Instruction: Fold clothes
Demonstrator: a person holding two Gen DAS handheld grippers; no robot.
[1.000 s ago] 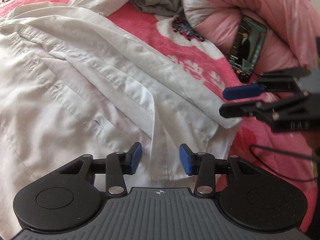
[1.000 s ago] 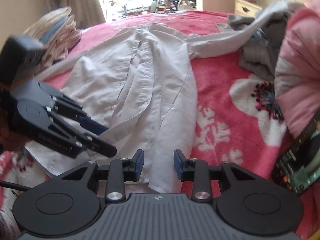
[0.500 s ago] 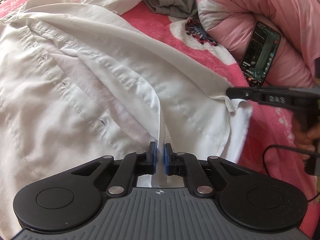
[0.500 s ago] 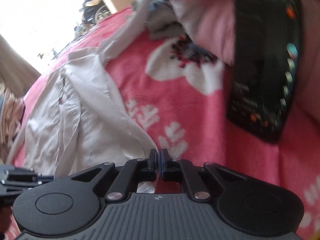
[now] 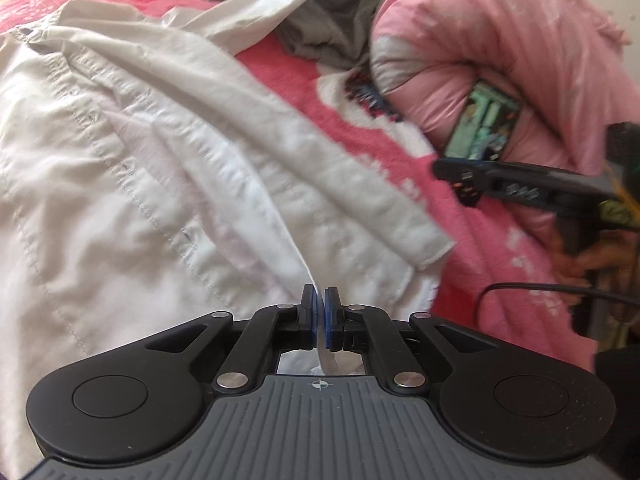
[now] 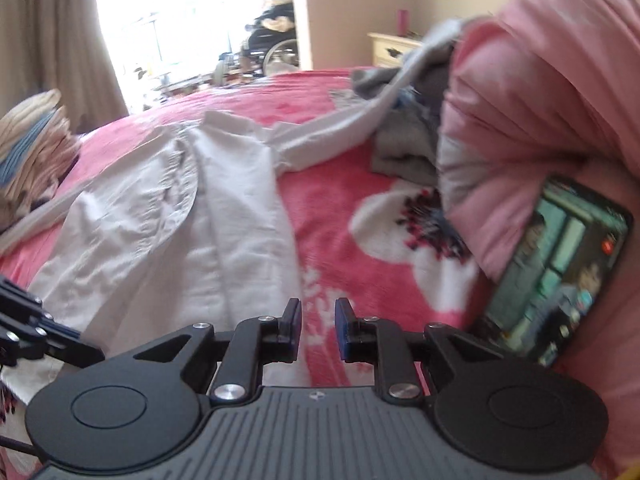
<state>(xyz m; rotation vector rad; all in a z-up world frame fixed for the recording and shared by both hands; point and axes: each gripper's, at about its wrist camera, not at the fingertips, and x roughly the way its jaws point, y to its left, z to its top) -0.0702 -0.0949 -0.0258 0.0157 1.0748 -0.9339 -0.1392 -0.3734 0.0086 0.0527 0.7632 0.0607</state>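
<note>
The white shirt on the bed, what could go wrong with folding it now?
1. Only the left gripper pinches the white shirt; the right gripper is opening with nothing between its pads, so the hem may be pulled up lopsided.
2. The phone leans on the pink quilt close by and could get knocked.

1. We can read no text anywhere.
2. The raised marking on the right gripper [image 5: 520, 191] is too blurred.
3. The phone [image 6: 560, 268] screen shows only a video picture.
</note>
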